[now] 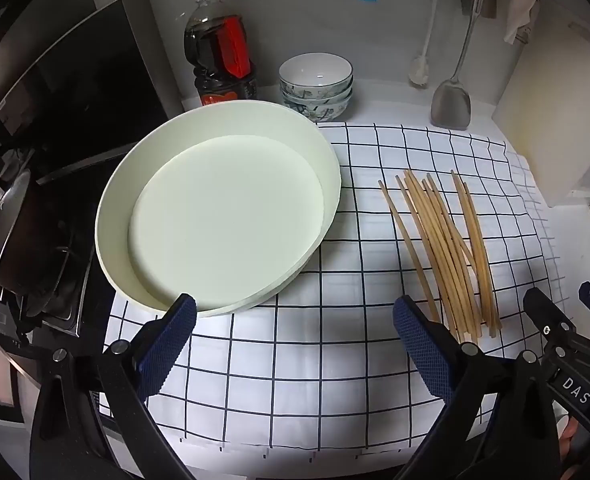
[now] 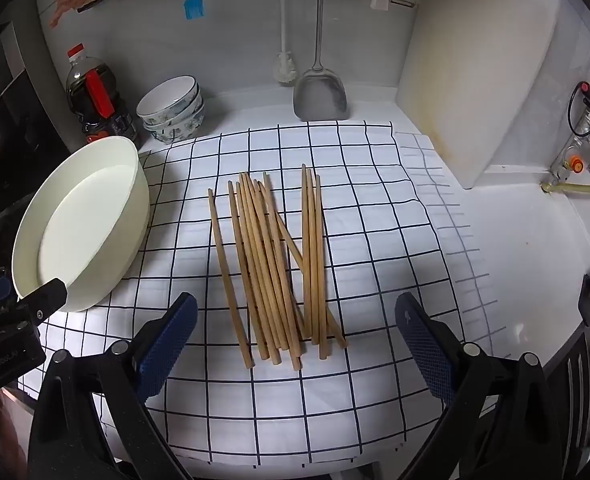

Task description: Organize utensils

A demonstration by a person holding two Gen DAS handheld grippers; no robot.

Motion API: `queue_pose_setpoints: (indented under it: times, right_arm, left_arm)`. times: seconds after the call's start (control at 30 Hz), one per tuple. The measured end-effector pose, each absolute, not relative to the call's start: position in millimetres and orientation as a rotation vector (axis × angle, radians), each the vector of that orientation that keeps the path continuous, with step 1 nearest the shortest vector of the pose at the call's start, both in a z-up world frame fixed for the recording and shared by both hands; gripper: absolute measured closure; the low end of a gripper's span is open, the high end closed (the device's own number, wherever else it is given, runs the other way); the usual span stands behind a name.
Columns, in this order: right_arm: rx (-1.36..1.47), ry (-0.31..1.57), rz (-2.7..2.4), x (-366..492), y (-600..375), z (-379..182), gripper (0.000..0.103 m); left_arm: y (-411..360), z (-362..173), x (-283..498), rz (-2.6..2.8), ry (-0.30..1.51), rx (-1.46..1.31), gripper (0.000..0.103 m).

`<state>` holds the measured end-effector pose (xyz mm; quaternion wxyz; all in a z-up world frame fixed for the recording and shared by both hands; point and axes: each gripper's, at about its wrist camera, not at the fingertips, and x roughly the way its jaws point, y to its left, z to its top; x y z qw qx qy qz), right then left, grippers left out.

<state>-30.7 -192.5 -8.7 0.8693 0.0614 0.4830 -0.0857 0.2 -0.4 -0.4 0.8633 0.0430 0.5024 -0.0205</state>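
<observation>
Chopsticks (image 2: 273, 268) overlap loosely on the cloth (image 2: 375, 240); right gripper (image 2: 295, 328), spread wide and empty, may scatter them.

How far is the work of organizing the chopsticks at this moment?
Nothing looks done yet: all the chopsticks lie loose on the checked cloth, and the white basin is empty. Nothing is in hand: the left gripper and the right gripper are both open and hold nothing. Gathering the chopsticks is all left to do.
</observation>
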Motion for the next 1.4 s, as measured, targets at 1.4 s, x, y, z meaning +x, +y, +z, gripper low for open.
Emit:
queue_pose_setpoints:
  times: [1.4]
  right_arm:
    - [0.133,1.002,-0.172,-36.1,-194.0,-2.3,0.008]
  left_arm:
    - [-3.9,2.0,-3.6,-0.052,1.051,0.097,0.006]
